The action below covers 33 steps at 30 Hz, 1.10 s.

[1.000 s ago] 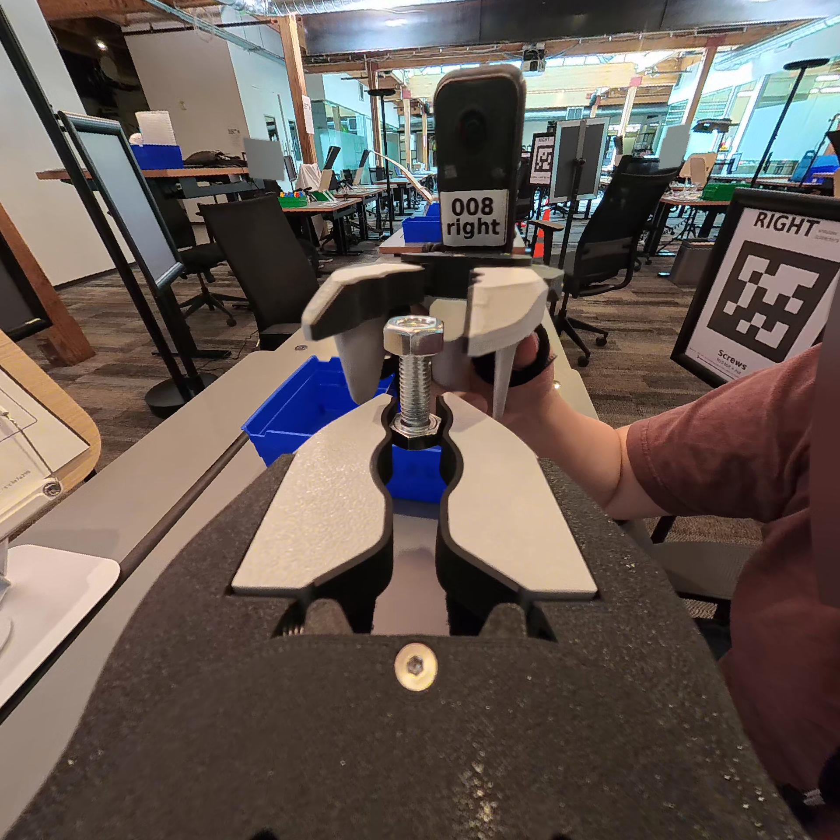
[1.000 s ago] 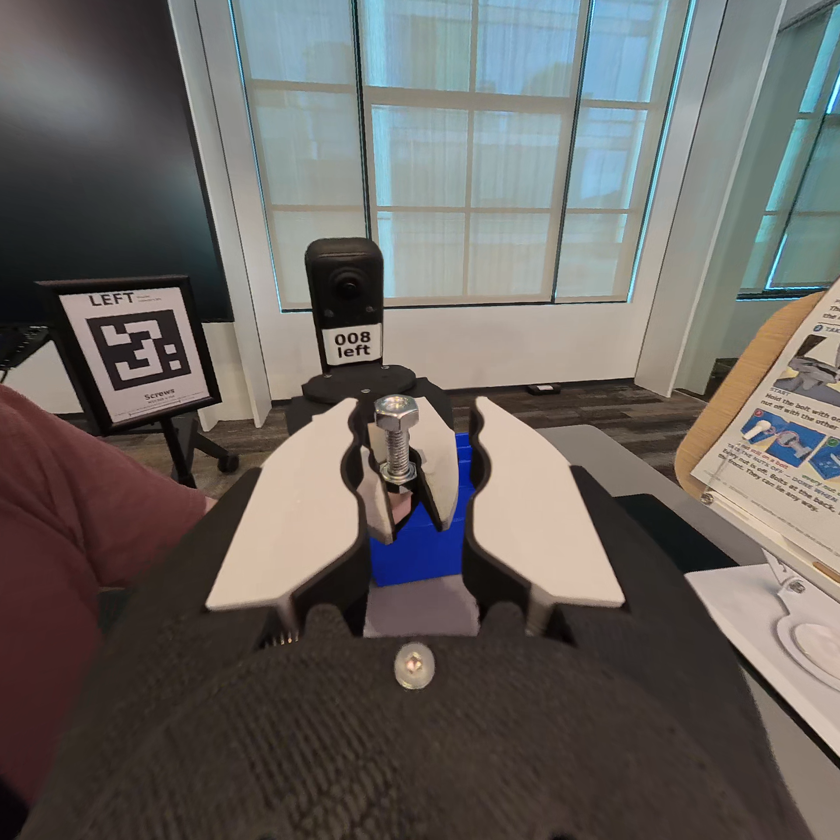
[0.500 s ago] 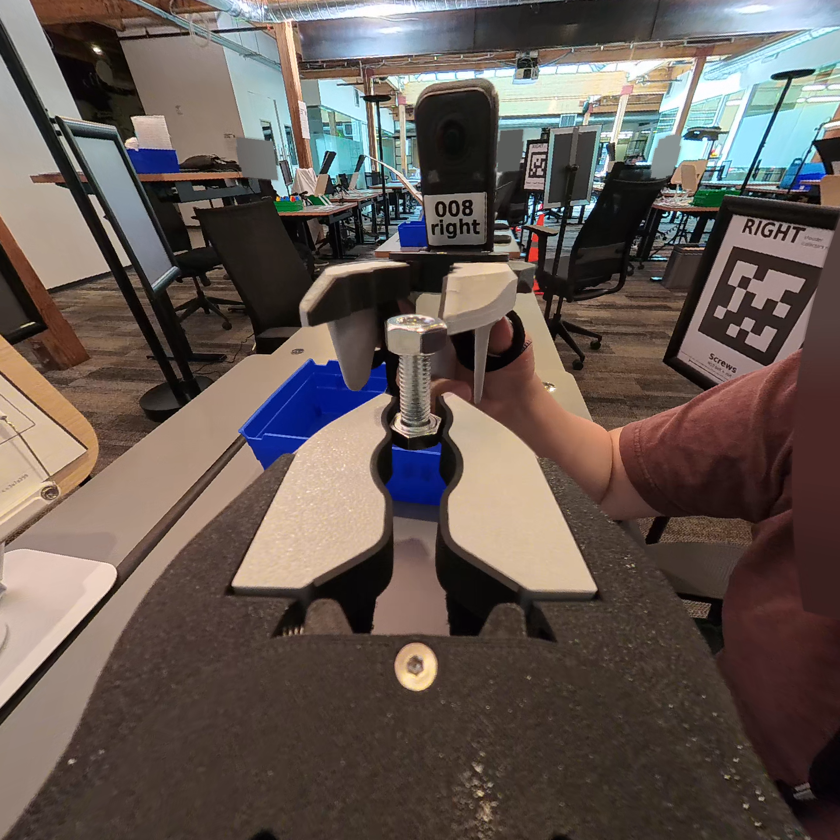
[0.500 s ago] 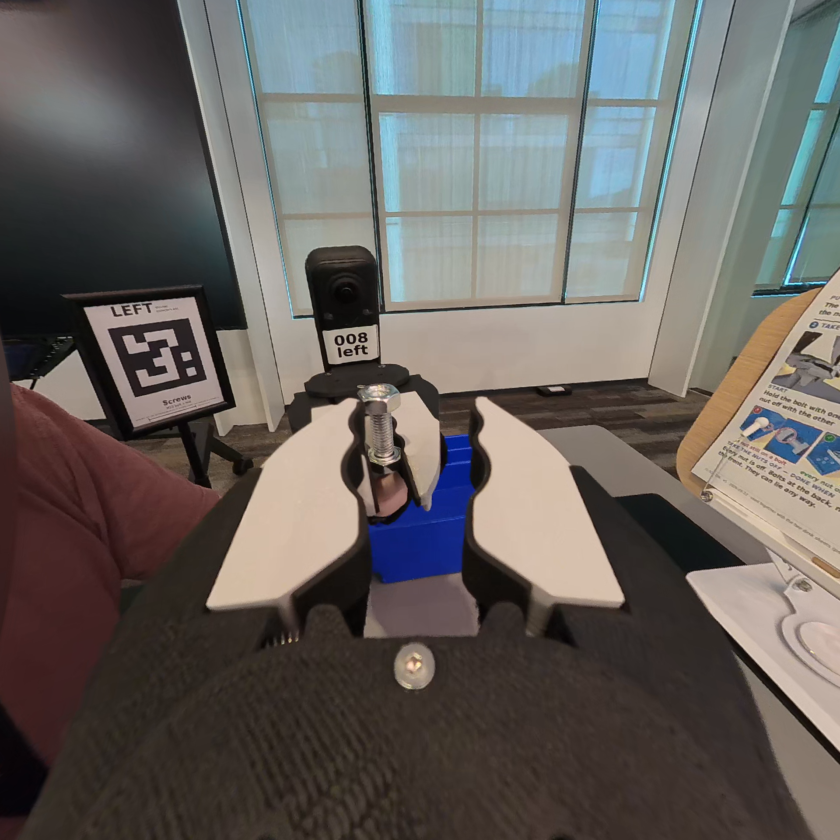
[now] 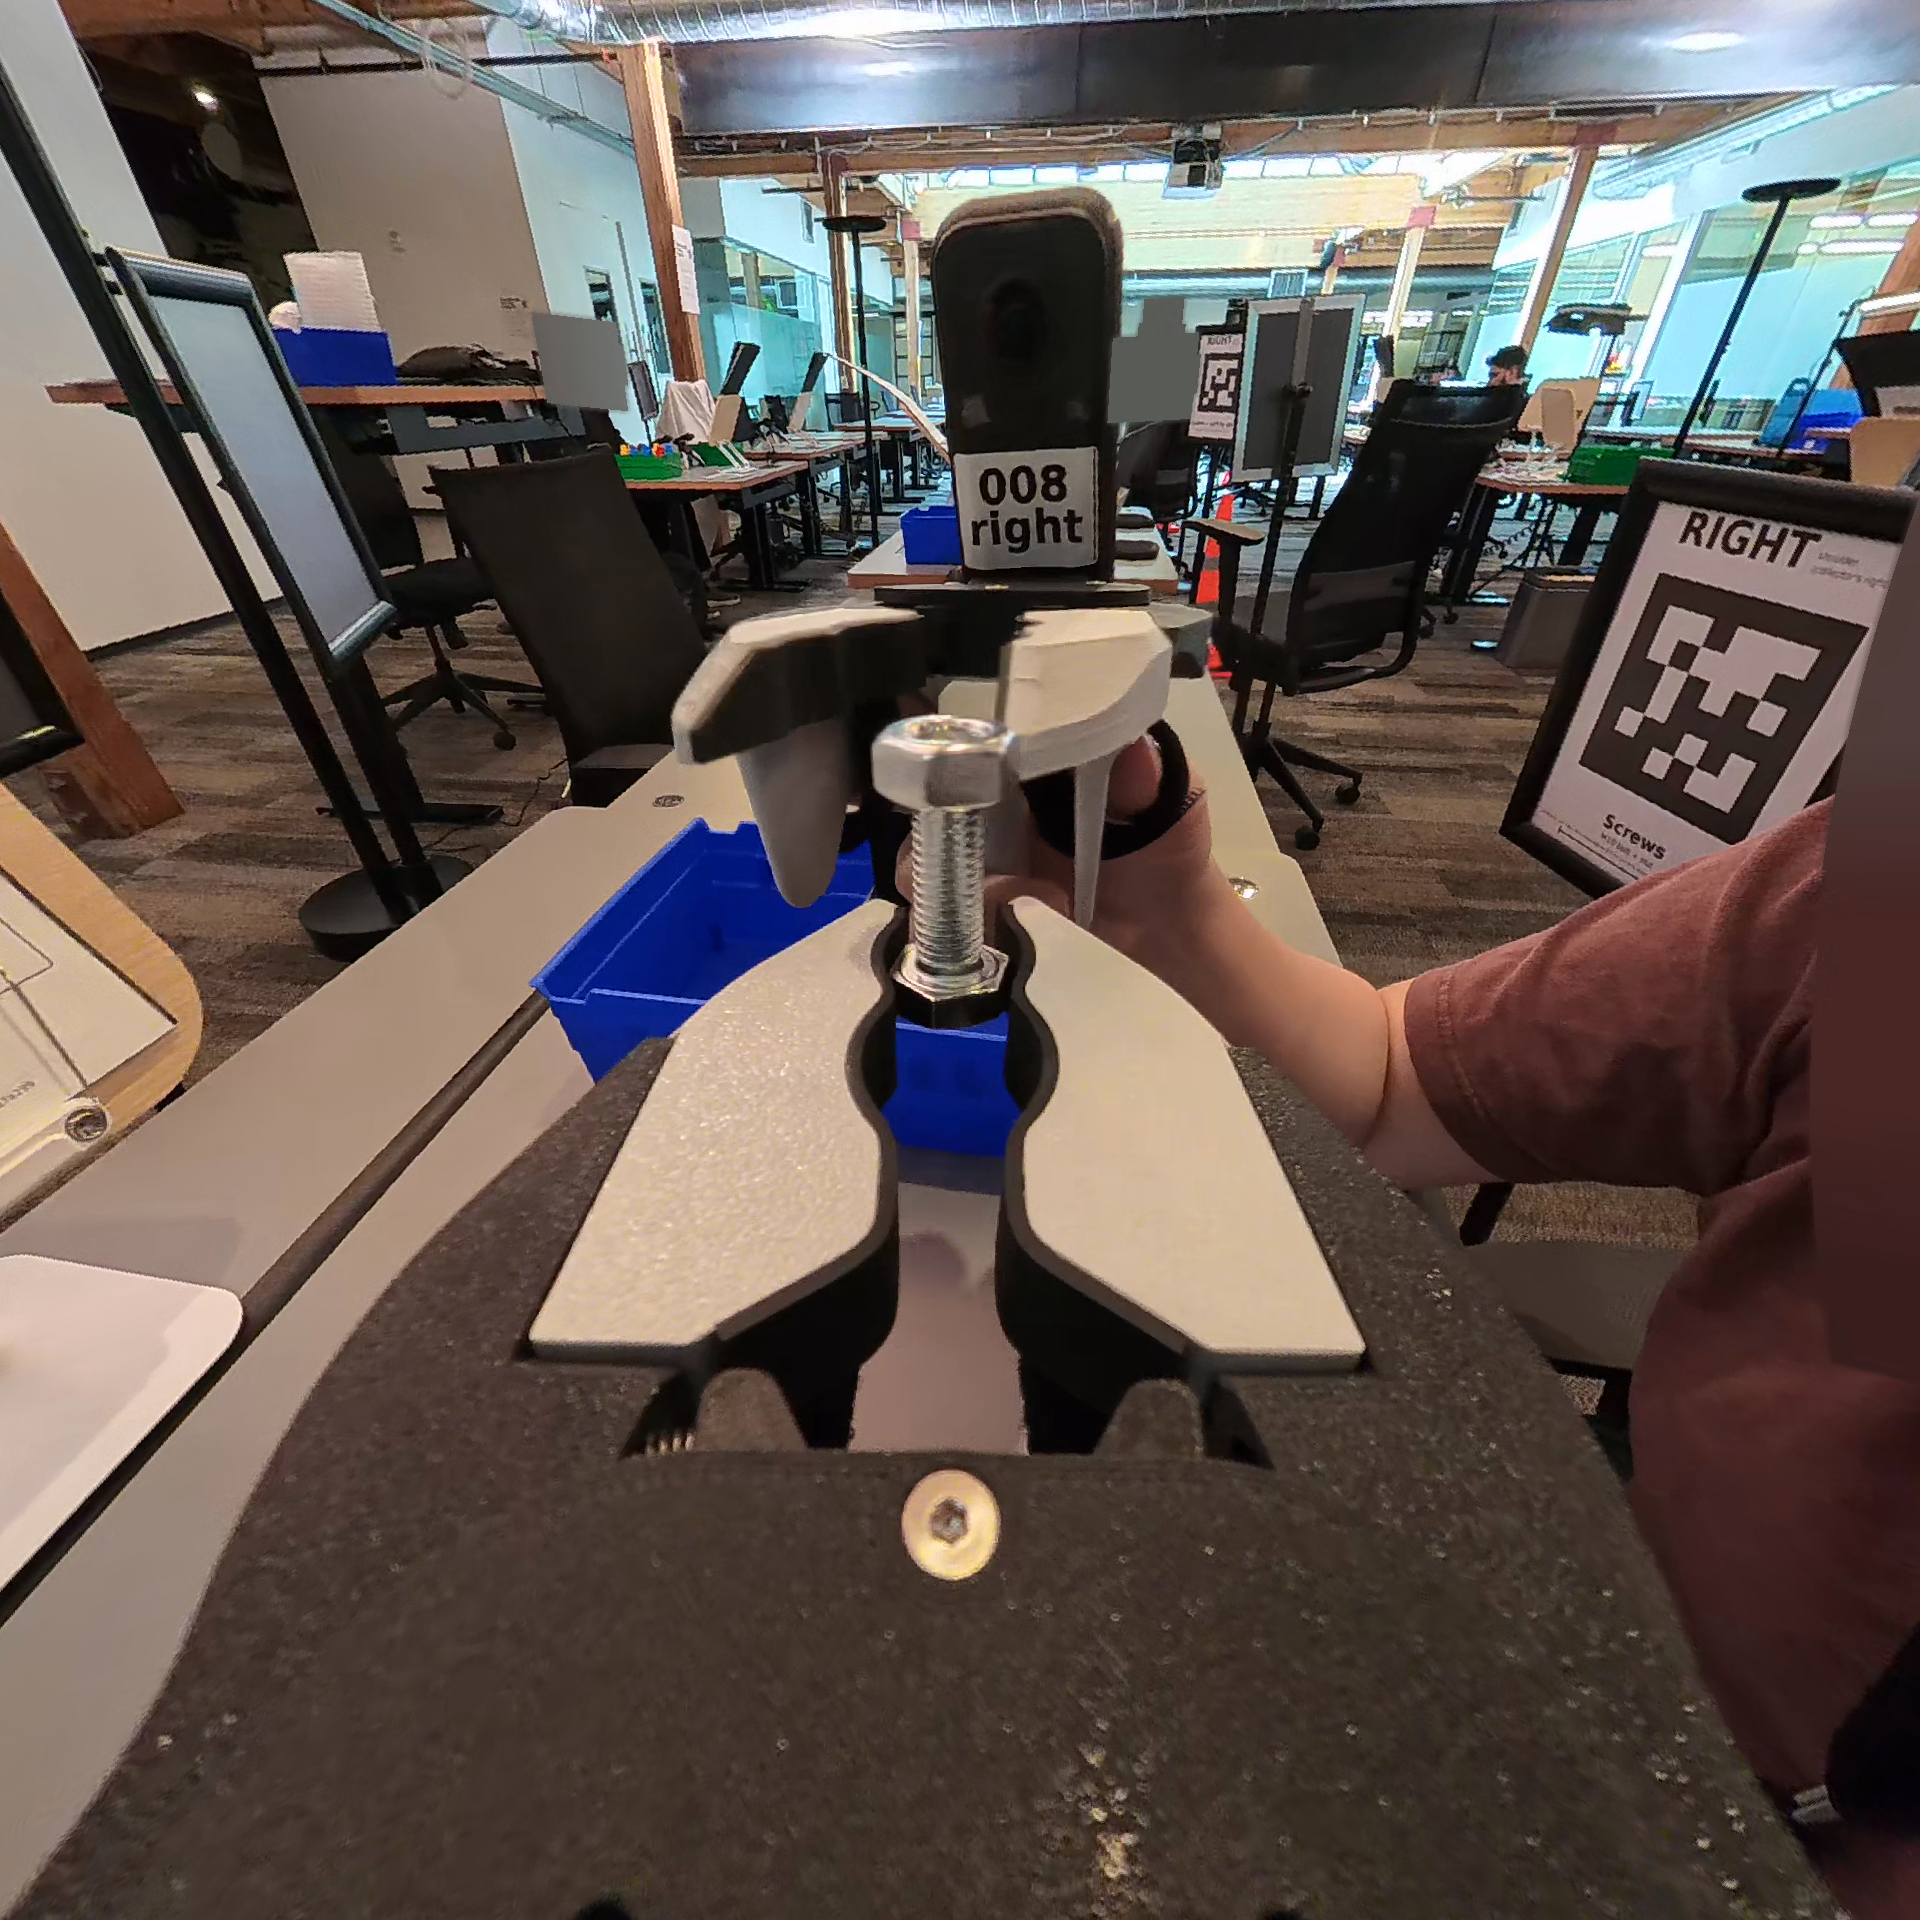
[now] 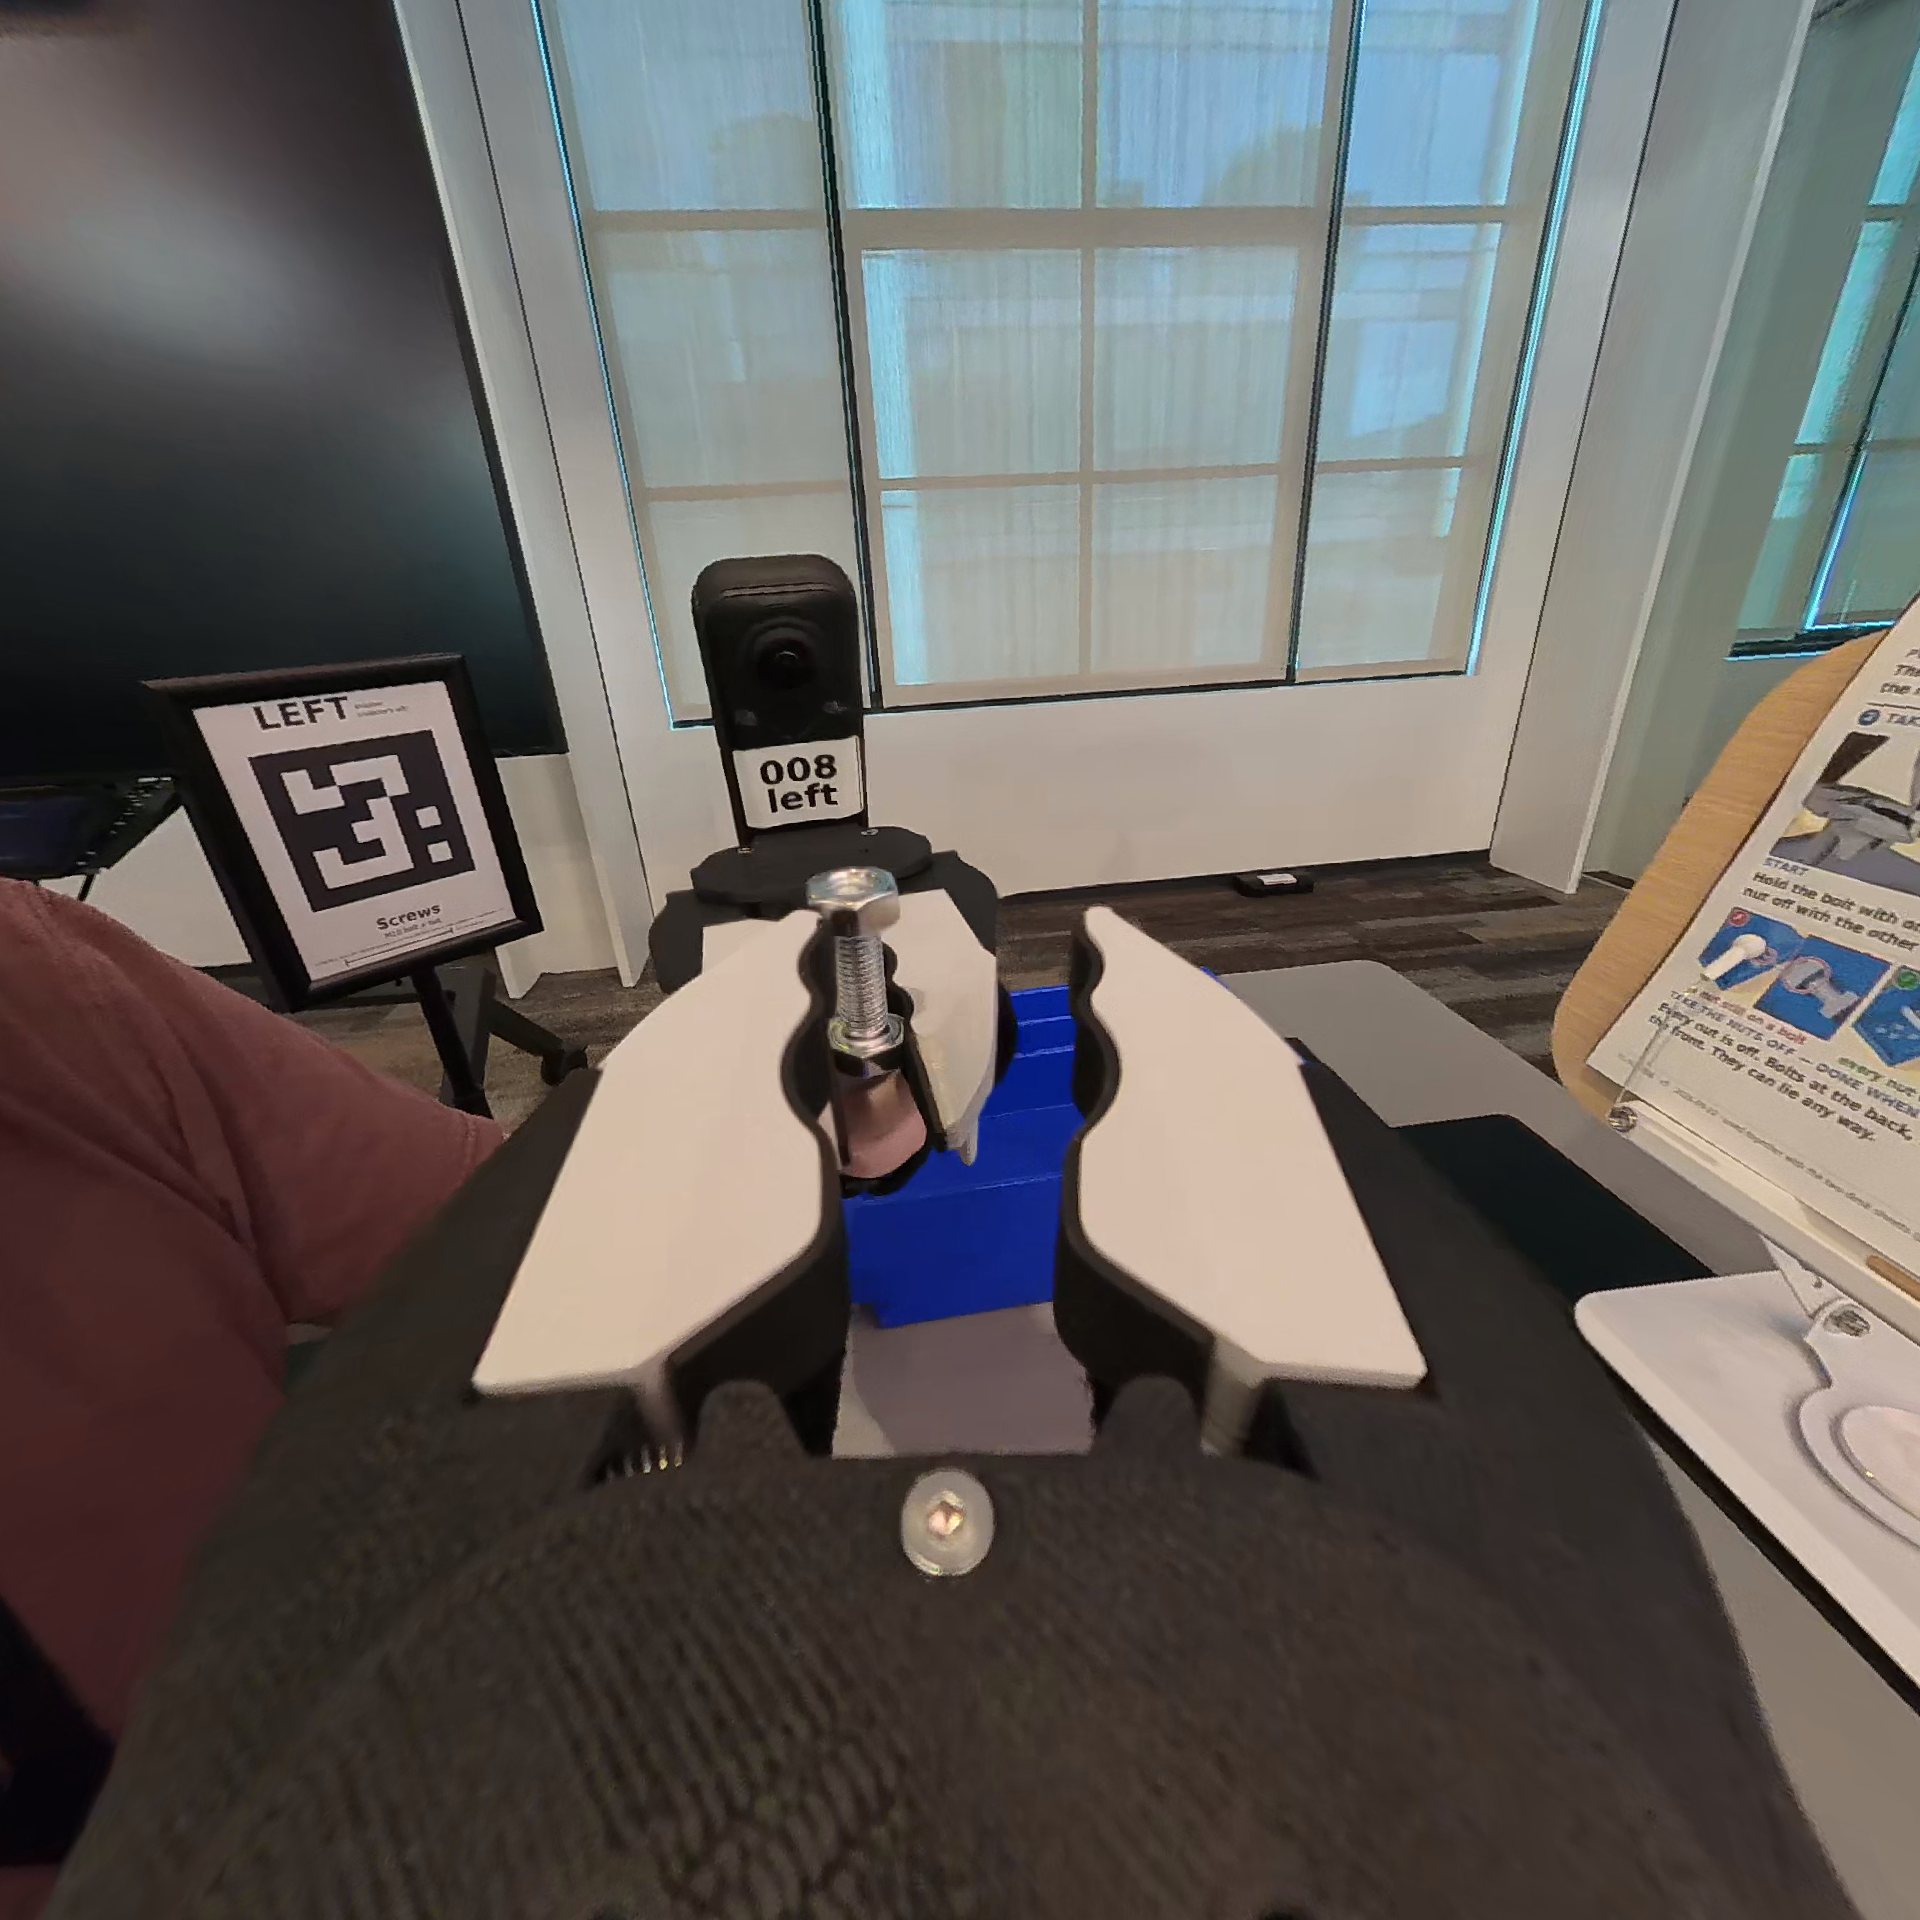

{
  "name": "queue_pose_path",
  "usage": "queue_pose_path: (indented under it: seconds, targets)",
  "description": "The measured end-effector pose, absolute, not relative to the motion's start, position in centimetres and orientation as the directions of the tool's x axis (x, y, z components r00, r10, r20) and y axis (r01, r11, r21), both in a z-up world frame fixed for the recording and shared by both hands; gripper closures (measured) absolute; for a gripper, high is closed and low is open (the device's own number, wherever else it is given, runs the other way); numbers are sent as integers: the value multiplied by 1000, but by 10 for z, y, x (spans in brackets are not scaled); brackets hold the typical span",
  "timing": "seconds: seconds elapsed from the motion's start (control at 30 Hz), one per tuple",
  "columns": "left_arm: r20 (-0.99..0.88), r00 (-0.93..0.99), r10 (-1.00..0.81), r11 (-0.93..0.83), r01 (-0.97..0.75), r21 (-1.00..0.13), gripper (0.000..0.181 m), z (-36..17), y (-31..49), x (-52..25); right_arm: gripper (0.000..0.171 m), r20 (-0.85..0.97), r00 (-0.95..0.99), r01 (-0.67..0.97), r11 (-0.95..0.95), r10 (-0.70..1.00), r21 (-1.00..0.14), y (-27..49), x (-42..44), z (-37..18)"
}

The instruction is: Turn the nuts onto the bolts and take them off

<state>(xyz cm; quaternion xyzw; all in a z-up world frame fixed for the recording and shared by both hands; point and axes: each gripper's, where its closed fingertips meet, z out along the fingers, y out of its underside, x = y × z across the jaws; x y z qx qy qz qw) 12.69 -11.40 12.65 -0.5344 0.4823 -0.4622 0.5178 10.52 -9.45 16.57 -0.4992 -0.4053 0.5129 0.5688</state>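
Observation:
A silver bolt (image 5: 945,883) stands upright, hex head on top, with a nut (image 5: 948,979) low on its thread. My left gripper (image 5: 951,920) is shut on the nut and holds the bolt over a blue bin (image 5: 707,935). My right gripper (image 5: 935,831) faces it, open, with one finger on each side of the bolt behind the head. In the right wrist view my right gripper (image 6: 940,935) is open. The bolt (image 6: 854,977) sits close to its left finger (image 6: 707,1122), not touching that I can tell. The left gripper (image 6: 883,1049) holds the nut (image 6: 864,1034) beyond.
The blue bin (image 6: 956,1236) sits on a grey table (image 5: 343,1081). An instruction board (image 6: 1766,987) and a white tray (image 6: 1714,1382) stand at the table's side. Framed marker signs (image 5: 1714,675) (image 6: 353,821), office chairs and desks fill the room behind. My hands' fingertips stand some 4 cm from each other.
My right gripper has shifted slightly and stayed open; in its view the bolt has drifted left toward its left finger. The left gripper still holds the nut the same way.

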Motion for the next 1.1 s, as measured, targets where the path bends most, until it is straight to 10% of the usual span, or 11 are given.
queue_pose_path:
  seconds: [0.63,1.1]
  targets:
    - [-14,250,-968,8,-26,-1000,166,126,-94,124,139,-48,353,-182,19,934,-983,-95,94,168]
    - [39,-26,-999,-37,-67,-997,166,122,-134,132,152,-53,-60,-122,-60,997,-991,-129,97,164]
